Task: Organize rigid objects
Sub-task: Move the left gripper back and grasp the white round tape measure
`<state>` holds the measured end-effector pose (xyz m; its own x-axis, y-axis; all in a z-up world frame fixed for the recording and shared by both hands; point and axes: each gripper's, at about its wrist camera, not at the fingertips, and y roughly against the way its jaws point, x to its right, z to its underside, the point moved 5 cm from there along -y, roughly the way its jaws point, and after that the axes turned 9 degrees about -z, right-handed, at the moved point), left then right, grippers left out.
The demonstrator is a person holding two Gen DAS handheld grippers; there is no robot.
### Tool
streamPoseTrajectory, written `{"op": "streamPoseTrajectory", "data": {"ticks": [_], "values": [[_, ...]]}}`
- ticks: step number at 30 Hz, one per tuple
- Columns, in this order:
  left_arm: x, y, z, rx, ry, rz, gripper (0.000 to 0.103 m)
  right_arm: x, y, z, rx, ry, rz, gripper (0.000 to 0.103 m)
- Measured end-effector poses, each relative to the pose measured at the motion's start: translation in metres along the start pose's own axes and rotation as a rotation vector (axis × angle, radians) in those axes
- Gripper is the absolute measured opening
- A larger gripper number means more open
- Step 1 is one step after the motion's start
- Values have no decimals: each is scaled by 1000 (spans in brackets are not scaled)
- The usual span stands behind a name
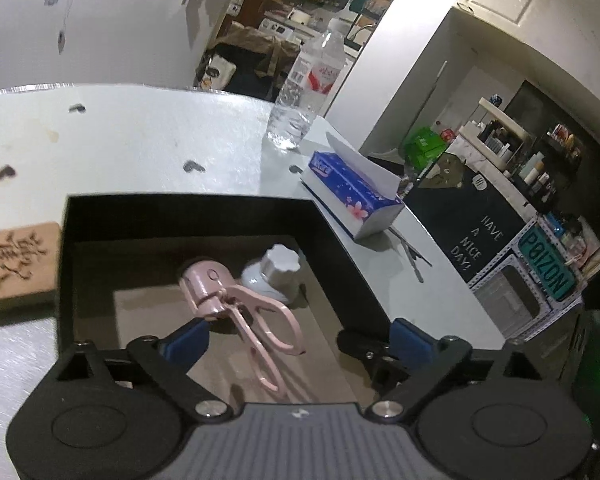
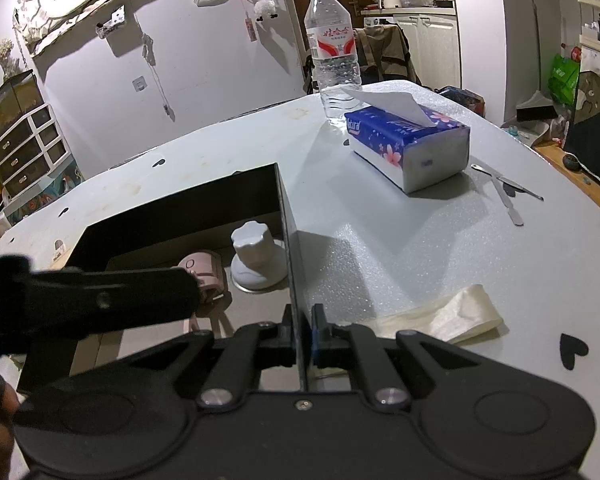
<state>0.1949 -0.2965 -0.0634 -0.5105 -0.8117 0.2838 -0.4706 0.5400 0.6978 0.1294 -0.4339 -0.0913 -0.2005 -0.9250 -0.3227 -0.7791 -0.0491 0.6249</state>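
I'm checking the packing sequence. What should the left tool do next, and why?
Probably lift the left tool clear of the black box: it is open, the pink eyelash curler lies inside by the white knob, and the right tool grips the box wall.

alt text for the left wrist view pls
Open left gripper hovers over a black box holding a pink eyelash curler and a white knob. Behind on the table: tissue pack, water bottle.

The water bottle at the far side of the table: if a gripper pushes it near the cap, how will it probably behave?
The water bottle stands tall and narrow, so a high push would probably tip it. It looks like thin clear plastic, likely to dent under a squeeze. On its side, its round body could roll.
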Motion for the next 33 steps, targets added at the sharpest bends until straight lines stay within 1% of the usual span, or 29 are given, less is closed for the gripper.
{"op": "streamPoseTrajectory", "data": {"ticks": [4, 7, 13, 17, 21, 27, 33], "values": [[-3, 9, -1, 41, -44, -25, 103, 0, 0, 0, 0, 0, 0, 7], [-4, 16, 0, 84, -92, -59, 103, 0, 0, 0, 0, 0, 0, 7], [-11, 32, 2, 143, -141, -96, 103, 0, 0, 0, 0, 0, 0, 7], [-24, 44, 1, 197, -160, -155, 103, 0, 0, 0, 0, -1, -1, 7], [-47, 54, 0, 223, -126, -217, 103, 0, 0, 0, 0, 0, -1, 7], [-90, 65, 3, 256, -74, -358, 103, 0, 0, 0, 0, 0, 0, 7], [-133, 77, 13, 253, -9, -467, 103, 0, 0, 0, 0, 0, 0, 7]]}}
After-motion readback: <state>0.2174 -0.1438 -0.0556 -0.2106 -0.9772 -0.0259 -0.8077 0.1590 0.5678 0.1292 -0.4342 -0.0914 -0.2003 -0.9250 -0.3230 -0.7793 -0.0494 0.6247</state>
